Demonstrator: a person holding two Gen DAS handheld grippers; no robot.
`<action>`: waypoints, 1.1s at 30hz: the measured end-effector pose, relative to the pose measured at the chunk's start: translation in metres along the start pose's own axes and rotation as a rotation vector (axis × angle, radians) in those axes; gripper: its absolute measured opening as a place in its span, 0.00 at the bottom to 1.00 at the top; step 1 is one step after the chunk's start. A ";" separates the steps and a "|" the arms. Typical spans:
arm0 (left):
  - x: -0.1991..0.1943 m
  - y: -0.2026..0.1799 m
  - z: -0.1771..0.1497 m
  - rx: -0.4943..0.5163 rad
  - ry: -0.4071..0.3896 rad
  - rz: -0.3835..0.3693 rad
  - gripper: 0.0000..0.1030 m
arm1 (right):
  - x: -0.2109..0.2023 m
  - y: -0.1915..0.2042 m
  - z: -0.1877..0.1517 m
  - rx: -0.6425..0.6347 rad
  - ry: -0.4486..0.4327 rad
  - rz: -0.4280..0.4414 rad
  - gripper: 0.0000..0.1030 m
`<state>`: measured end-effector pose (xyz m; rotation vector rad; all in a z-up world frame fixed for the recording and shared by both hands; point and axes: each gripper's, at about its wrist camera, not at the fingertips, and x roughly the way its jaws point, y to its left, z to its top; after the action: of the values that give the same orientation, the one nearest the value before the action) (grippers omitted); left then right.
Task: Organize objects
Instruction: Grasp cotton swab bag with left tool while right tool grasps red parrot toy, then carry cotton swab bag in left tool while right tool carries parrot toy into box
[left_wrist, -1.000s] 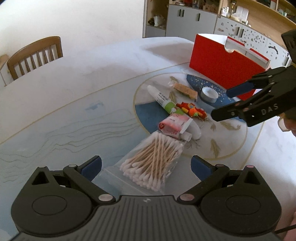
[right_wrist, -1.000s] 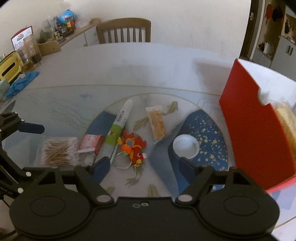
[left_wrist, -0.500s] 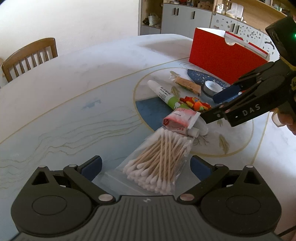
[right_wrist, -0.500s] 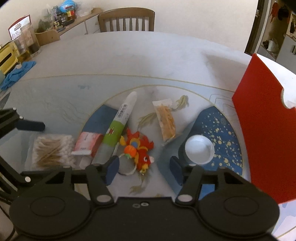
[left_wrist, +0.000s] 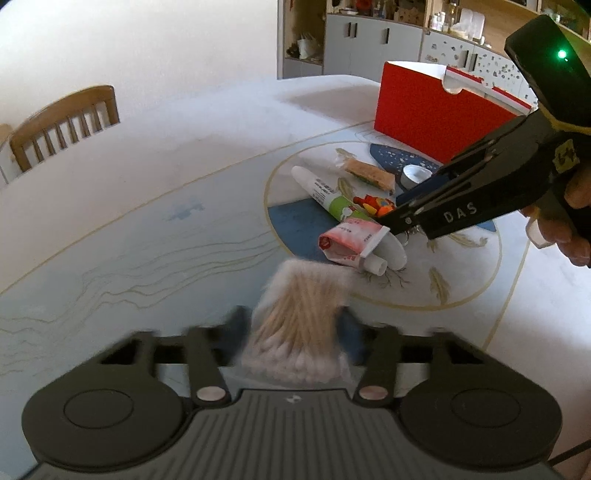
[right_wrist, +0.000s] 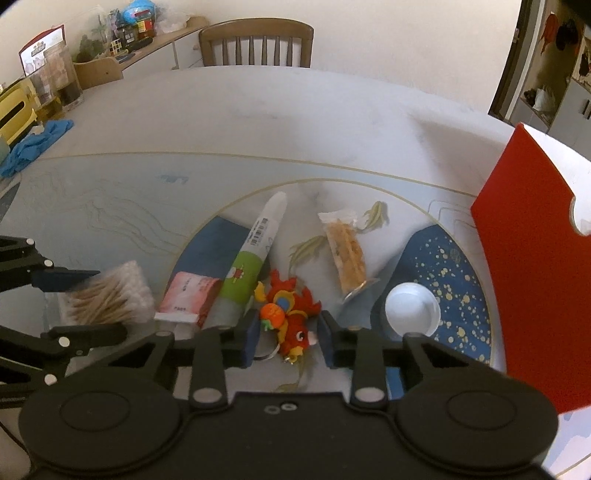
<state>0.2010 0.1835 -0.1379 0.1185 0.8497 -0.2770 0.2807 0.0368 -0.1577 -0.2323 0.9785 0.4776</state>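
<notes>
My left gripper (left_wrist: 293, 328) is shut on the bag of cotton swabs (left_wrist: 301, 317), blurred by motion; it also shows in the right wrist view (right_wrist: 107, 295). My right gripper (right_wrist: 286, 334) has its jaws closed in around the red plush fish keychain (right_wrist: 291, 314), its blue pads touching or nearly touching both sides. On the table lie a white-and-green tube (right_wrist: 258, 247), a pink crumpled tube (right_wrist: 188, 299), a wrapped snack bar (right_wrist: 345, 247) and a small white cup (right_wrist: 412, 308). A red open box (right_wrist: 535, 273) stands at the right.
Wooden chairs stand at the table's far edge (right_wrist: 256, 44) (left_wrist: 62, 122). A blue cloth (right_wrist: 33, 147) lies at the far left. Cabinets and shelves with clutter line the walls (left_wrist: 369, 48).
My left gripper closed on the cotton swab bag. My right gripper came down over the plush fish and narrowed its jaws around it.
</notes>
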 end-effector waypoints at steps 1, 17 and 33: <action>0.000 0.000 0.000 -0.010 0.004 0.004 0.42 | -0.001 -0.001 -0.001 0.009 -0.003 0.002 0.32; -0.031 -0.009 0.009 -0.233 0.030 0.023 0.35 | -0.063 -0.030 -0.019 0.126 -0.059 0.064 0.31; -0.063 -0.065 0.047 -0.275 0.005 0.000 0.35 | -0.137 -0.083 -0.035 0.137 -0.122 0.090 0.31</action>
<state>0.1765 0.1237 -0.0587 -0.1370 0.8848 -0.1575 0.2315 -0.0879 -0.0635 -0.0359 0.9011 0.4986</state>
